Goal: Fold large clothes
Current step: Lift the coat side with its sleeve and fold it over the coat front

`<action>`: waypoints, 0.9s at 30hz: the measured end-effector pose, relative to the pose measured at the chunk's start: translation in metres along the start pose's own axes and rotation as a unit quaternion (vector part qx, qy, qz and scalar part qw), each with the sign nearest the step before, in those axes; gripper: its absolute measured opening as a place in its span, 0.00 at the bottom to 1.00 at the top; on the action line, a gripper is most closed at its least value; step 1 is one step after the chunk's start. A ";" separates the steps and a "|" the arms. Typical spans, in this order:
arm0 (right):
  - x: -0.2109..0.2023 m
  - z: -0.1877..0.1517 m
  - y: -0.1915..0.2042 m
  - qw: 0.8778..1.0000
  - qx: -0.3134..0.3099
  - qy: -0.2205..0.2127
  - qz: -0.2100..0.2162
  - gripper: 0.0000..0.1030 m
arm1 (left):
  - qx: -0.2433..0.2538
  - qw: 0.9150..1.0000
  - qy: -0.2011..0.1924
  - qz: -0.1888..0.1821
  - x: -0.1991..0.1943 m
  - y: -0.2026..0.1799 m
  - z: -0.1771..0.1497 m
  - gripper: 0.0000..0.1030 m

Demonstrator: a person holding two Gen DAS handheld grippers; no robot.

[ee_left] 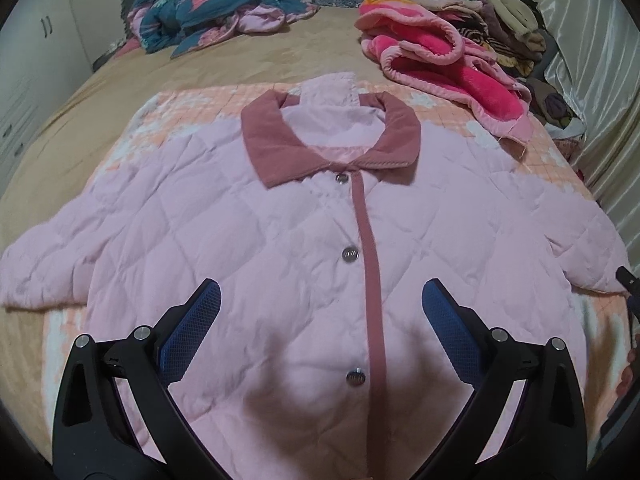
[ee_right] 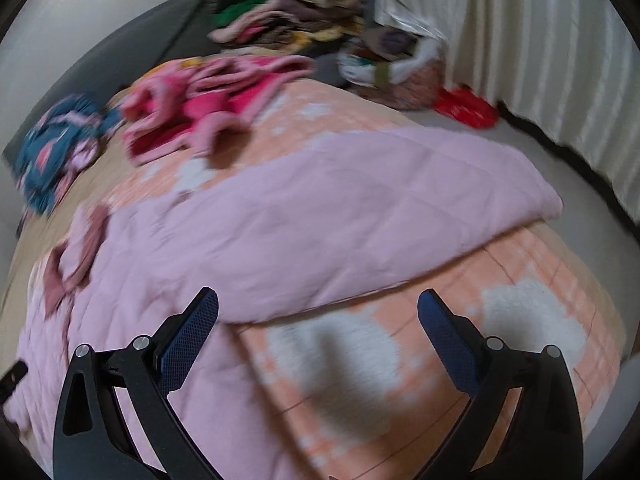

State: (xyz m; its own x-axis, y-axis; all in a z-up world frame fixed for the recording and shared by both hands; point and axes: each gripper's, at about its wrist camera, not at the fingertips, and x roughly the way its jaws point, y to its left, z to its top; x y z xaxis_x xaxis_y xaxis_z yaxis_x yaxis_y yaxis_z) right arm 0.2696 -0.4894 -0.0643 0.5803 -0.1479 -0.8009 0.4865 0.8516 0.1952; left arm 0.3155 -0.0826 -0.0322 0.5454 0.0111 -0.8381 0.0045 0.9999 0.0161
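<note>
A pale pink quilted jacket [ee_left: 320,216] with a dusty-rose corduroy collar [ee_left: 276,144] lies spread flat, front up, on an orange-and-white checked quilt [ee_left: 200,100] covering the bed. The quilting runs in a diamond pattern. A dusty-rose placket strip [ee_left: 370,260] runs down the centre front, with three silver snap buttons [ee_left: 350,255] fastened just beside it. Both sleeves extend outward to either side; the collar lies open and flat.

The left gripper [ee_left: 320,320] hovers over the lower front of the jacket, blue-padded fingers spread wide and holding nothing; its shadow falls on the fabric.

The right gripper [ee_right: 318,328] is likewise spread wide and empty, positioned above the edge of one sleeve [ee_right: 360,208] and the exposed quilt. That view is motion-blurred.

Farther up the bed lie a bright pink fleece blanket [ee_left: 440,56], a crumpled teal floral-print comforter [ee_left: 208,4] and a pile of mixed clothes [ee_left: 480,4]. A cream satin curtain [ee_left: 592,80] hangs along the bedside.
</note>
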 end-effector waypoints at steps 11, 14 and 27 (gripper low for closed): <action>0.058 0.034 -0.097 0.985 0.173 0.013 -0.008 0.96 | 0.017 1.000 0.003 -0.003 0.014 -0.007 0.016 0.92; 0.072 0.040 -0.126 0.971 0.239 0.013 -0.002 0.96 | 0.011 1.000 0.002 0.005 0.013 -0.004 0.018 0.92; 0.073 0.057 -0.188 0.941 0.330 -0.065 0.048 0.25 | 0.002 1.000 -0.014 0.010 0.000 0.019 0.019 0.92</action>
State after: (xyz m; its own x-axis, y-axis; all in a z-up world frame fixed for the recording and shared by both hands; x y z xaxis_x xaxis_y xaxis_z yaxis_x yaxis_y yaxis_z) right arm 0.2580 -0.6895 -0.1272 0.6963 -0.1832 -0.6940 0.7023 0.3734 0.6061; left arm 0.3318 -0.0633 -0.0216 0.5681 0.0306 -0.8224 -0.0029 0.9994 0.0352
